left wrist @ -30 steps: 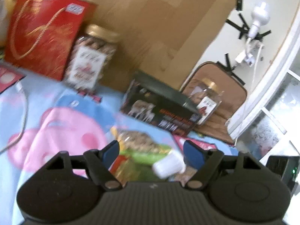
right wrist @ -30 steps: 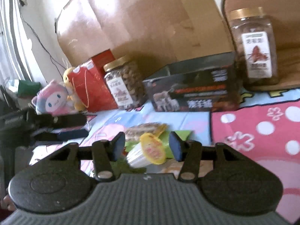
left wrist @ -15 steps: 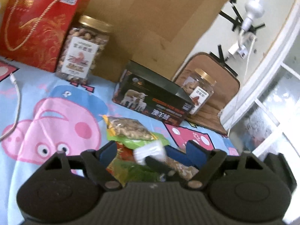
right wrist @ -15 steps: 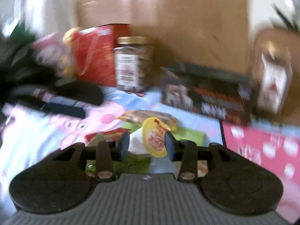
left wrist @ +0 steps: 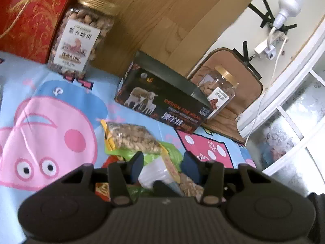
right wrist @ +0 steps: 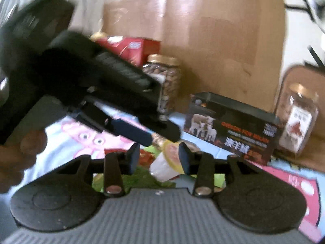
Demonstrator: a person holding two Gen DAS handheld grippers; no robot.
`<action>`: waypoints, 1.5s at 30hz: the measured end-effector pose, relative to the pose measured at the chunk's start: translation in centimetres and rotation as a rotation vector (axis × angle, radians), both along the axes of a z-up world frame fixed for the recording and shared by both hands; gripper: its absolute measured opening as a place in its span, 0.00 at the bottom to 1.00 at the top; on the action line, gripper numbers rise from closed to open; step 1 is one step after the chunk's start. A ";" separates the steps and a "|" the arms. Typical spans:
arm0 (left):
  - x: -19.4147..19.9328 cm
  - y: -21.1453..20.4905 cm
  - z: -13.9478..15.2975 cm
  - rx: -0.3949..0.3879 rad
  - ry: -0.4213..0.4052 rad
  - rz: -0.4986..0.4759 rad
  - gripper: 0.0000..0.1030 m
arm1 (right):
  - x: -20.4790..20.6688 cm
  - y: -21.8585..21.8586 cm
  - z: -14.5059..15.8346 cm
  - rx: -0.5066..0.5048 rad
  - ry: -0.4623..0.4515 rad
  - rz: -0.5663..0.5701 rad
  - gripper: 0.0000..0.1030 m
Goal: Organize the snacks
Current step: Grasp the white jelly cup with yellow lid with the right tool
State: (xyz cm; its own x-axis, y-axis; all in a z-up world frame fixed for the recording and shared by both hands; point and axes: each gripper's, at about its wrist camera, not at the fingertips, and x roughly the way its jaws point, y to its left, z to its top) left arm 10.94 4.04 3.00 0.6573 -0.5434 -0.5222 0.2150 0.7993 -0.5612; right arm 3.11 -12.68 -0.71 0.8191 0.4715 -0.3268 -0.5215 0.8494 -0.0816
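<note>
left claw (left wrist: 162, 160) newly narrowed around cup (left wrist: 155, 173)

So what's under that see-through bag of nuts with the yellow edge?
The clear bag of nuts lies on top of a bright green packet, with a red packet peeking out lower down. The black gripper body covers the rest of the pile, so anything deeper is hidden.

Two nut jars (left wrist: 81, 36) (left wrist: 218, 93), one black box (left wrist: 162, 105), one red bag (left wrist: 28, 16), one jelly cup (right wrist: 168, 164)
</note>
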 end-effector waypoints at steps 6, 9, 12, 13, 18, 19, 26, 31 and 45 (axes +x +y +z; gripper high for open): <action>0.2 -0.9 0.1 0.000 0.000 -0.027 0.43 | 1.3 -2.7 -0.2 0.125 0.125 -0.045 0.51; 0.6 -1.4 -0.2 0.015 0.012 -0.028 0.43 | 2.4 -2.6 -0.5 0.151 0.189 -0.058 0.56; 1.1 -1.5 -0.8 0.011 0.038 -0.029 0.43 | 2.2 -2.0 -1.0 0.164 0.219 -0.054 0.56; 1.1 -1.6 -0.9 0.010 0.040 -0.031 0.43 | 1.8 -2.0 -1.2 0.167 0.220 -0.056 0.56; 1.5 -2.3 -0.7 0.022 0.040 -0.046 0.51 | 1.9 -2.3 -1.4 0.185 0.258 -0.065 0.56; 1.7 -2.6 -0.5 0.025 0.036 -0.052 0.55 | 2.0 -2.3 -1.5 0.183 0.265 -0.066 0.56; 2.6 -4.4 -0.7 0.095 0.043 -0.059 0.38 | 2.0 -3.1 -1.7 0.242 0.326 -0.058 0.57; 2.5 -2.4 -1.7 0.029 0.066 -0.028 0.34 | 2.0 -3.6 -1.5 0.309 0.371 -0.041 0.58; 1.9 -0.4 -2.0 -0.009 0.074 0.012 0.36 | 2.9 -1.6 -1.1 0.214 0.321 -0.033 0.55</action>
State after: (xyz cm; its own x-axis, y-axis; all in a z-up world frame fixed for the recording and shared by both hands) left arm 12.88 3.68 0.99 0.6233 -0.5411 -0.5645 0.1635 0.7961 -0.5826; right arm 5.99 -14.24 -1.76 0.7072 0.5318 -0.4659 -0.4635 0.8463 0.2625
